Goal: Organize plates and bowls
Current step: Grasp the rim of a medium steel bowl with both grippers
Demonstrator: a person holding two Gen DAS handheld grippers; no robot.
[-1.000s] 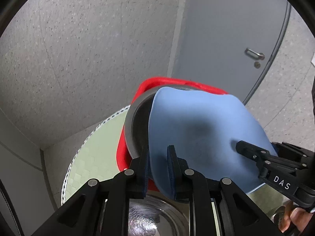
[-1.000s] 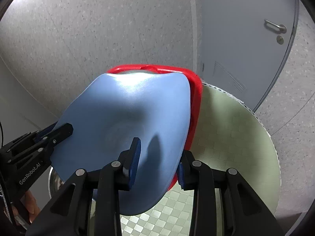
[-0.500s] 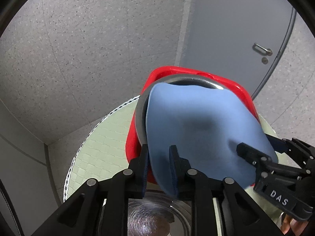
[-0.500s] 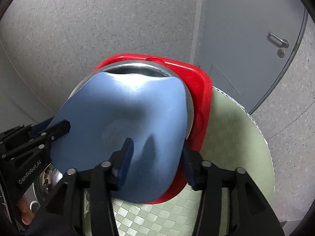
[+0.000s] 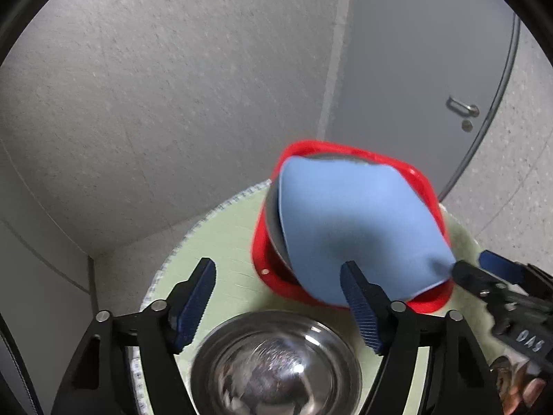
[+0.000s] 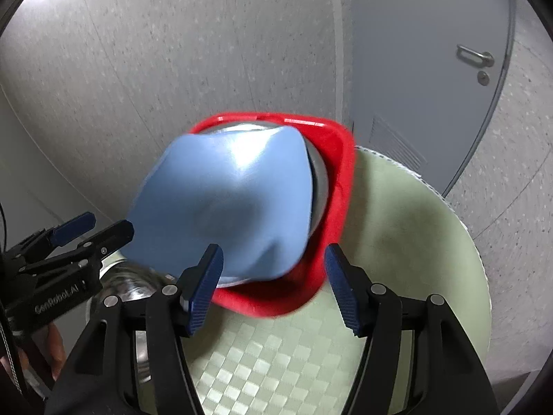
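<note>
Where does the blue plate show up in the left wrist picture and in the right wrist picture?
Left wrist view: the blue plate is right of centre, lying in the red tray.
Right wrist view: the blue plate is left of centre, above the left finger.
Shared landmark: the grey door's handle, upper right in both.

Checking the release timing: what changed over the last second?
Both grippers let go of the blue plate. The left gripper and right gripper had their jaws clamped on its near edge; the jaws have just been opening and now stand clear, pulled back a little. The plate now lies on the metal bowl in the red tray. The tray and the near steel bowl stayed put.
</note>
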